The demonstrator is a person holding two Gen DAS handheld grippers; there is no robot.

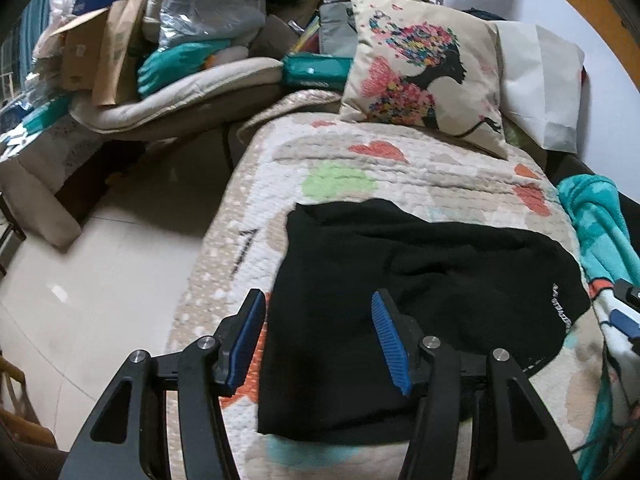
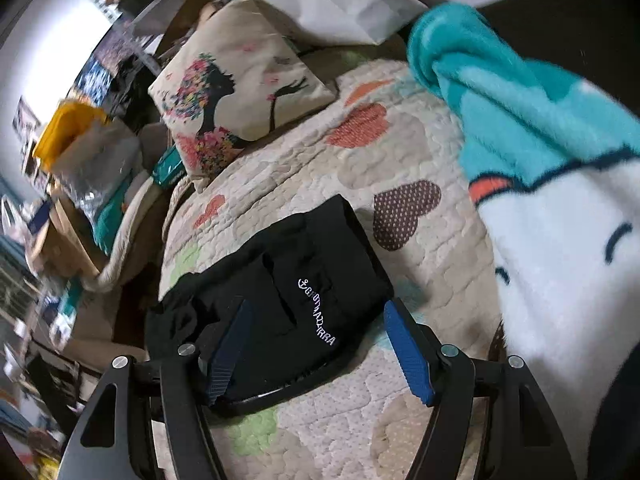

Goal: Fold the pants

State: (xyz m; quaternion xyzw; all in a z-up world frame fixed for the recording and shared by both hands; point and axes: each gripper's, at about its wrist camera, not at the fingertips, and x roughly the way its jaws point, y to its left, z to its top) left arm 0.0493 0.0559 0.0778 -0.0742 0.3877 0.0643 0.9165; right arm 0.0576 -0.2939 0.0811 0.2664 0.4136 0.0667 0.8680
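Observation:
The black pants (image 1: 420, 292) lie folded into a compact bundle on the heart-patterned quilt (image 1: 360, 168). White lettering shows on one edge of the pants (image 2: 280, 288) in the right wrist view. My left gripper (image 1: 318, 340) is open and empty, held over the near left part of the pants. My right gripper (image 2: 320, 352) is open and empty, held over the near right edge by the lettering. The right gripper's blue fingertip (image 1: 624, 320) shows at the far right of the left wrist view.
A printed cushion (image 1: 428, 72) and a white pillow (image 1: 540, 84) sit at the quilt's far end. A teal and white fleece blanket (image 2: 560, 184) lies along the right side. Piled bags and boxes (image 1: 160, 40) stand to the left, with pale floor (image 1: 100, 272) below.

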